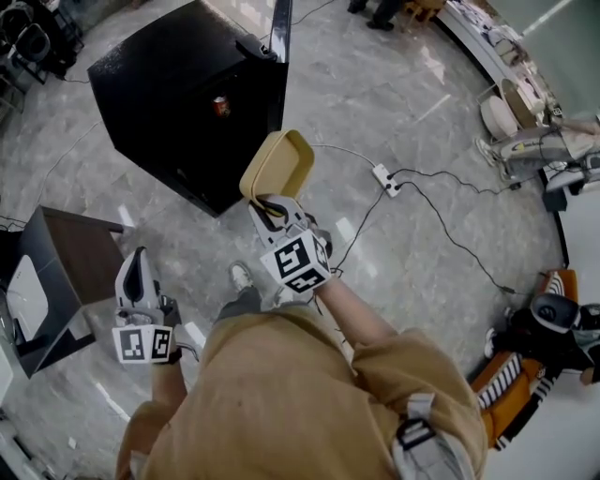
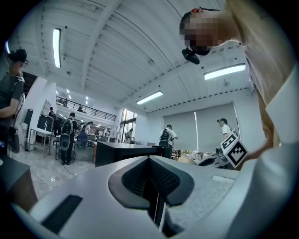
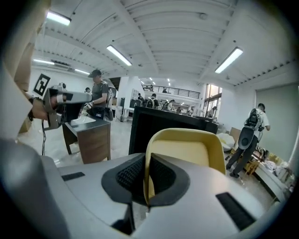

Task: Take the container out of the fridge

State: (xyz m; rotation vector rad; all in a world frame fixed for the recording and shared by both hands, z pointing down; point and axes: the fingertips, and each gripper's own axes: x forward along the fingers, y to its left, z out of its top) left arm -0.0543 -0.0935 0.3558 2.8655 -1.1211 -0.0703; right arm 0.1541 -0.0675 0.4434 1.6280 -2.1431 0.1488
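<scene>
A shallow yellow container (image 1: 277, 165) hangs in the air in front of the black fridge (image 1: 169, 89), clear of it. My right gripper (image 1: 270, 208) is shut on the container's near rim. In the right gripper view the yellow wall (image 3: 187, 154) is pinched between the two dark pads (image 3: 161, 175), with the fridge (image 3: 163, 125) behind it. The fridge door (image 1: 280, 28) stands open, and a small red can (image 1: 221, 106) shows inside. My left gripper (image 1: 138, 274) is held low at the left, shut and empty; its own view shows the jaws (image 2: 150, 161) closed on nothing.
A low wooden side table (image 1: 70, 267) stands at the left, close to my left gripper. A white power strip (image 1: 386, 178) and its black cables lie on the marble floor to the right. Several people stand around the room, and another person (image 1: 553, 328) is at the right edge.
</scene>
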